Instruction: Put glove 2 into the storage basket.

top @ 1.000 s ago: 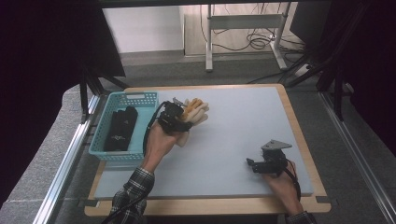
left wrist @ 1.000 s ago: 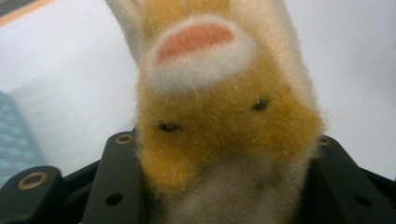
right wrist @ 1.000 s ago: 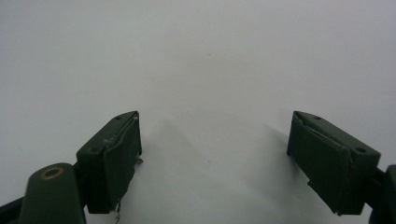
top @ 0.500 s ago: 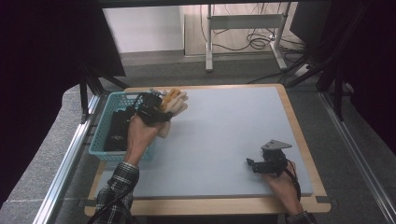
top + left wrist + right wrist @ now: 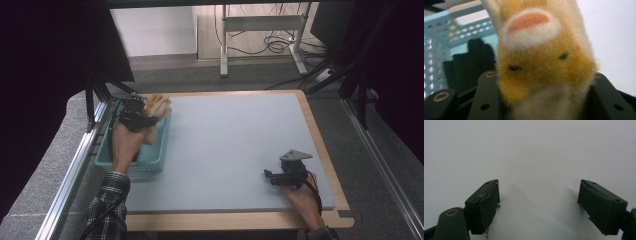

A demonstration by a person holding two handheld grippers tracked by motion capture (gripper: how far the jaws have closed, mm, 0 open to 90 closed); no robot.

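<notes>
Left hand-held gripper [image 5: 141, 114]: I have it clamped on the tan-and-white plush toy [image 5: 541, 62].
Right hand-held gripper [image 5: 546, 205]: wide, holding nothing.
Risk: toy catches the light-blue perforated plastic basket [image 5: 162, 142] rim, tumbles onto the table [image 5: 235, 145].

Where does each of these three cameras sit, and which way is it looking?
High view: above the table's near side, looking forward and down; both forearms and claws show.
Left gripper view: on the left claw, facing its plush toy and the basket.
Right gripper view: on the right claw, facing bare table.
Shared: toy, basket, table.
</notes>
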